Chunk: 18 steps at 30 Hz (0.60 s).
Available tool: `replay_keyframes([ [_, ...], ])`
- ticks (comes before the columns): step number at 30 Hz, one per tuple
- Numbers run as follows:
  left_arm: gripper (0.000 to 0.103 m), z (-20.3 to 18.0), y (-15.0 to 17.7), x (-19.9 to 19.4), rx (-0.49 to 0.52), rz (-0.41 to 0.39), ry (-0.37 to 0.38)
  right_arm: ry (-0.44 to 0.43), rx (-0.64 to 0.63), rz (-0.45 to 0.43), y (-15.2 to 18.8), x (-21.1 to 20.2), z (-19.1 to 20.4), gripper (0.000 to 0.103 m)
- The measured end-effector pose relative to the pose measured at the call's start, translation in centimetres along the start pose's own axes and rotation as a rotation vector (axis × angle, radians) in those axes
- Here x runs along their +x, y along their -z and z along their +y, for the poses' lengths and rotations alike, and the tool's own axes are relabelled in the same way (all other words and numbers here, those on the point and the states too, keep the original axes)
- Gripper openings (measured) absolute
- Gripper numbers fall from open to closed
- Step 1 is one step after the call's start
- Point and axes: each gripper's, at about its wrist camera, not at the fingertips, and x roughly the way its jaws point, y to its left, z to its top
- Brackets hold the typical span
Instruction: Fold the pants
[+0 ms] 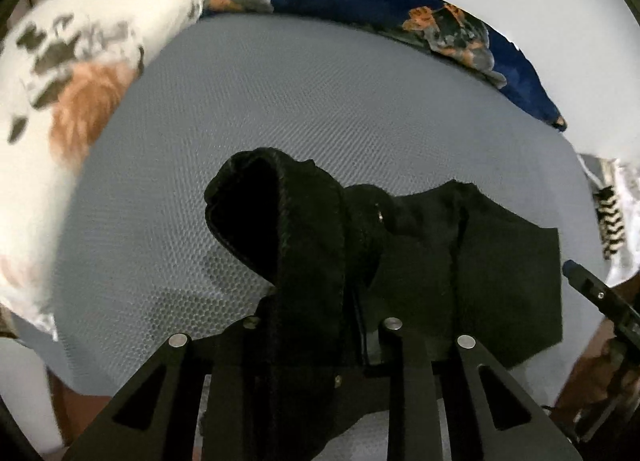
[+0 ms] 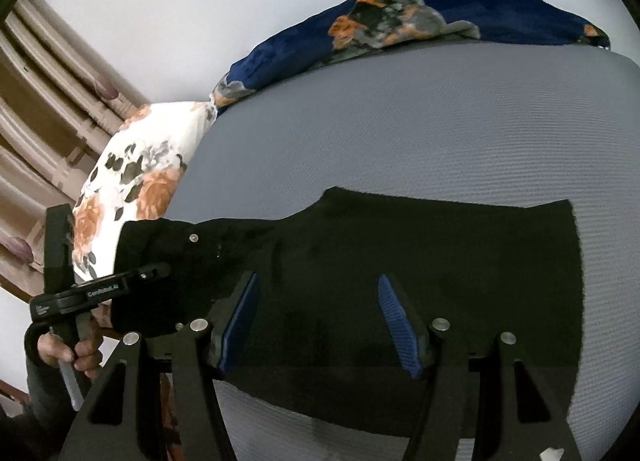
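Black pants (image 2: 440,261) lie spread across a grey mattress (image 2: 400,121). My left gripper (image 1: 320,325) is shut on a bunched end of the pants (image 1: 280,221), which rises between its fingers and hides the pads. From the right wrist view, that left gripper (image 2: 160,272) sits at the waistband end near a metal button (image 2: 193,237), with a person's hand (image 2: 80,353) around its handle. My right gripper (image 2: 320,301) hovers over the middle of the pants, its blue pads (image 2: 240,317) wide apart and nothing pinched. Its tip (image 1: 592,293) shows at the right edge of the left wrist view.
A white floral pillow (image 2: 132,181) lies at the mattress's left end. A navy floral blanket (image 2: 440,13) runs along the far edge against a white wall. A wooden headboard (image 2: 40,121) stands beyond the pillow. Patterned cloth (image 1: 612,221) lies at the right edge.
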Motion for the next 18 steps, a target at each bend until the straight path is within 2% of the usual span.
replay_keyframes([
  [4, 0.024, -3.1, -0.1, -0.8, 0.017, -0.025, -0.029, -0.014, 0.035, -0.028, -0.2, -1.4, -2.6, 0.059],
  [10, 0.024, -7.7, -0.6, -1.6, 0.030, -0.027, -0.006, -0.029, 0.093, -0.057, 0.0, -2.7, -6.3, 0.059],
  [15, 0.024, -11.8, -1.4, -1.6, 0.021, 0.000, 0.068, -0.017, 0.128, -0.087, 0.6, -4.3, -9.2, 0.059],
  [18, 0.024, -14.6, -2.1, -1.3, 0.009, 0.019, 0.144, 0.003, 0.159, -0.112, 1.0, -5.7, -11.3, 0.059],
])
